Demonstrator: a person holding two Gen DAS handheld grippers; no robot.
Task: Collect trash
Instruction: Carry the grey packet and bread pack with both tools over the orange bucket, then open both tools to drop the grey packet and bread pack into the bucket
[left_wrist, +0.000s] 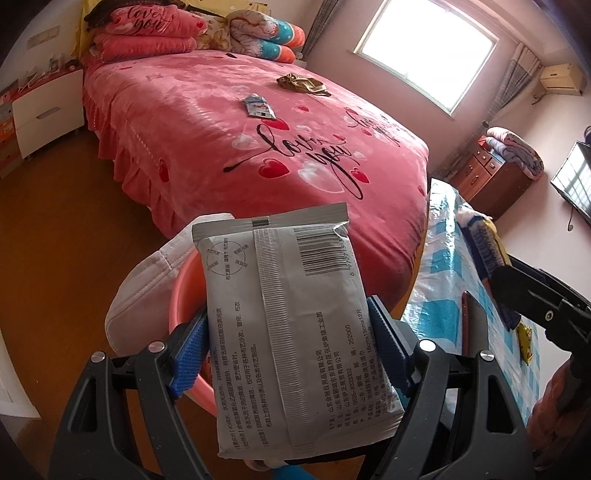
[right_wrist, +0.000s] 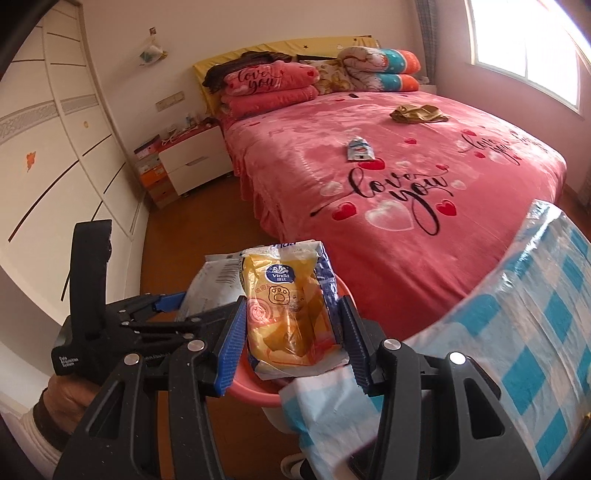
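My left gripper (left_wrist: 288, 317) is shut on a grey wipes packet (left_wrist: 280, 325), barcode side up, its blue pads pressing both long edges. It hangs over a pink basin (left_wrist: 184, 291) with a white cloth (left_wrist: 140, 291) draped on the rim. My right gripper (right_wrist: 291, 306) is shut on a yellow tissue packet (right_wrist: 288, 317) above the same basin (right_wrist: 258, 391). In the right wrist view the left gripper (right_wrist: 192, 306) and its grey packet (right_wrist: 218, 277) are just to the left. On the pink bed lie a small blue-white wrapper (left_wrist: 258, 107) and a crumpled gold wrapper (left_wrist: 304, 84).
A table with a blue-and-white checked plastic cover (right_wrist: 535, 295) stands close on the right, with a yellow snack wrapper (left_wrist: 524, 341) on it. White nightstand (right_wrist: 192, 162) and wardrobe (right_wrist: 55, 147) stand left of the bed. Bare wooden floor (left_wrist: 74, 240) lies between.
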